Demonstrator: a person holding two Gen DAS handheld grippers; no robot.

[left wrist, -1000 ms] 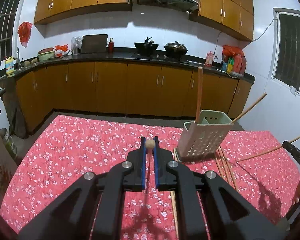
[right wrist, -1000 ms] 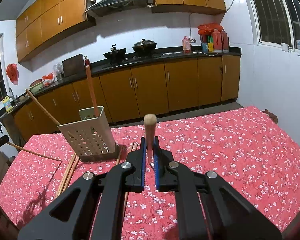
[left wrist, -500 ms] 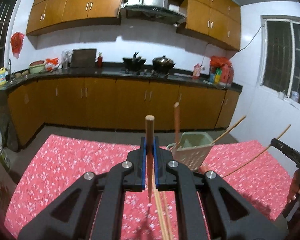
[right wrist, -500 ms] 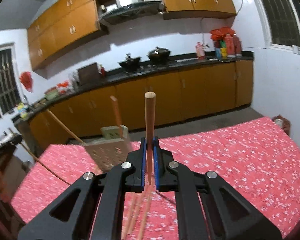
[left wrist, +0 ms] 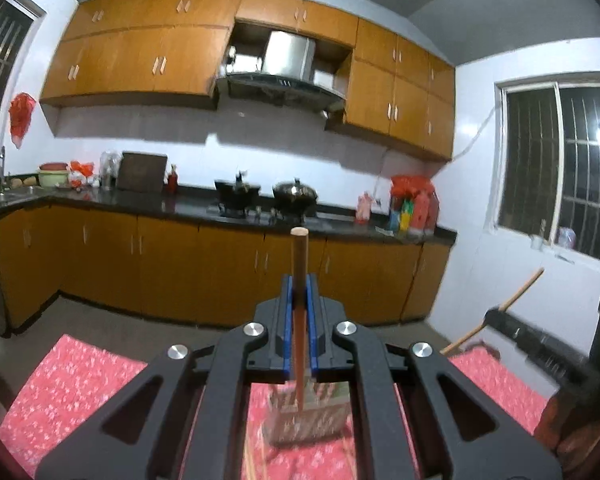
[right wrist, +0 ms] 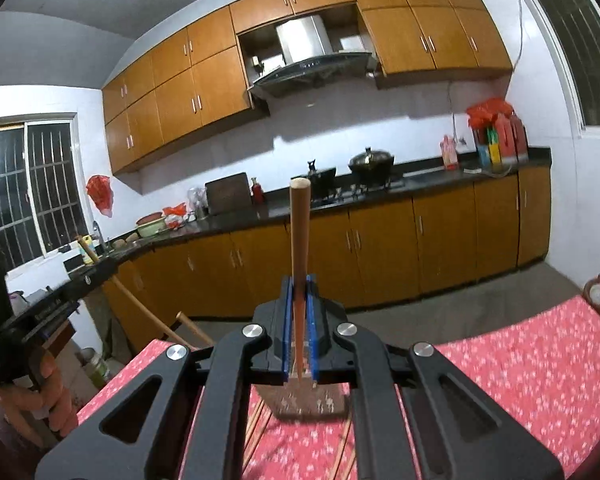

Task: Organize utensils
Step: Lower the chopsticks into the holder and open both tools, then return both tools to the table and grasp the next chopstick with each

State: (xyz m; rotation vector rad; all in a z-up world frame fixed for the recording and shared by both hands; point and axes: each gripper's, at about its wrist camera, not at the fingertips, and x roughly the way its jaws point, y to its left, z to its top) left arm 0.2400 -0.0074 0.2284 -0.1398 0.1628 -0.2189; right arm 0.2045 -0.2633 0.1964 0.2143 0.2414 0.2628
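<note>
My left gripper (left wrist: 299, 284) is shut on a wooden chopstick (left wrist: 299, 264) that stands upright between the blue pads. Below it, partly hidden by the jaws, sits the pale perforated utensil holder (left wrist: 312, 416) on the red flowered tablecloth (left wrist: 72, 376). My right gripper (right wrist: 299, 284) is likewise shut on an upright chopstick (right wrist: 299, 232), above the same holder (right wrist: 312, 400). Loose chopsticks (right wrist: 256, 428) lie on the cloth beside the holder. The other gripper with its stick shows at the right (left wrist: 512, 300) and at the left (right wrist: 140, 304).
Kitchen cabinets (left wrist: 204, 264) and a dark counter (left wrist: 180, 196) with pots run along the far wall. Barred windows are at the sides. A hand (right wrist: 48, 392) holds the left tool at the left edge of the right wrist view. Bare floor lies beyond the table.
Both grippers rose well above the table and tilted up towards level, each carrying its chopstick. The holder dropped from mid-frame to under the jaws in both views.
</note>
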